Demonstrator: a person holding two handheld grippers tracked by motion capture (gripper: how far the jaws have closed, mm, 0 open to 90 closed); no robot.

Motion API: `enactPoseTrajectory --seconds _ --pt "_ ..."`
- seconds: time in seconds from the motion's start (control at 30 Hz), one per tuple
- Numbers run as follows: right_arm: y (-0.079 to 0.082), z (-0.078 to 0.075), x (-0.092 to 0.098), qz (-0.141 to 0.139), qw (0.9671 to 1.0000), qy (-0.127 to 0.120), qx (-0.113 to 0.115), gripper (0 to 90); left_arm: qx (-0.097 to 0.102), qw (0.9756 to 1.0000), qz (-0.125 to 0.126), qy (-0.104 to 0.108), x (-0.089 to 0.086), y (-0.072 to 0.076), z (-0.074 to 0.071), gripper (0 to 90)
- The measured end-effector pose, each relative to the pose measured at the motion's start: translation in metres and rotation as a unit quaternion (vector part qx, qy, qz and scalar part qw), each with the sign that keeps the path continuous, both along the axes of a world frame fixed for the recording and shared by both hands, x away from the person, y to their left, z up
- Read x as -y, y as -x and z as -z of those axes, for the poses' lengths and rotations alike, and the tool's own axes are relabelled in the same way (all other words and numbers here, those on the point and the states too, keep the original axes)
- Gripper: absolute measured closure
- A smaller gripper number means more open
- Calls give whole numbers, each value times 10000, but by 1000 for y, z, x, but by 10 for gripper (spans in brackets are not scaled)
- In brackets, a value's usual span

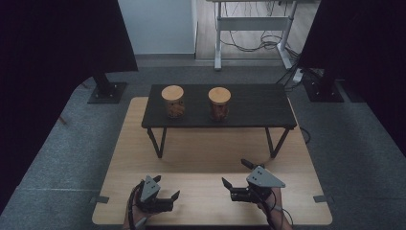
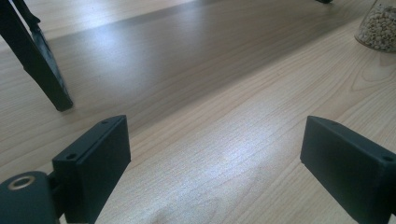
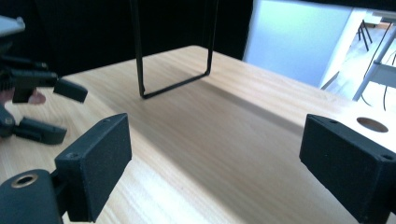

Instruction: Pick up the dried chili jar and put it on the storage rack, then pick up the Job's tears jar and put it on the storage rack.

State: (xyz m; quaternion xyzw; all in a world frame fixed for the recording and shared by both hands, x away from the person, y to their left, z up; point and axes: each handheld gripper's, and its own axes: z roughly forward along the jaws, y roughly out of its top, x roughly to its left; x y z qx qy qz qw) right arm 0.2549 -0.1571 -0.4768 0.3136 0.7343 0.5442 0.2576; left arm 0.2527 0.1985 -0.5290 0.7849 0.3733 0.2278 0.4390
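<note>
While both grippers rest low over the near edge of the wooden table (image 1: 143,143), the left gripper (image 1: 166,188) and right gripper (image 1: 238,175) stand wide apart and empty. Two lidded jars, the left jar (image 1: 173,101) and right jar (image 1: 219,103), sit well ahead on the black shelf (image 1: 258,108). A good reach would probably rise first, clear the shelf edge, then approach each jar level with jaws spread.

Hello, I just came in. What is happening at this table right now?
A person holds a two-jaw tool in each hand above the near edge of a light wooden table. The left tool and the right tool are both open and grip nothing. Farther back, two jars with wooden lids, the left jar and the right jar, stand untouched on a small black bench.
</note>
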Motion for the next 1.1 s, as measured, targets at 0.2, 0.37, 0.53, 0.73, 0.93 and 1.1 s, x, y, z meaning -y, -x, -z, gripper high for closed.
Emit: enactPoseTrajectory --seconds 0.2,0.37,0.53,0.73,0.93,1.1 --pt "1 14 -4 -154 9996 119 -196 88 -27 10000 -9 -13 0 0 1 81" --pt "3 24 -5 -85 9996 91 -258 89 -45 10000 11 -32 2 1 3 81" --pt "6 26 -3 -39 9996 84 -256 90 -27 10000 13 -51 3 2 2 81" --pt "10 25 1 -14 9997 7 -238 88 -36 10000 11 -54 3 1 3 81" --pt "13 24 6 -95 9987 -402 -294 91 -26 10000 9 -52 3 2 2 80" --pt "19 19 10 -77 9989 -372 -261 73 7 10000 -45 -30 0 3 0 80"
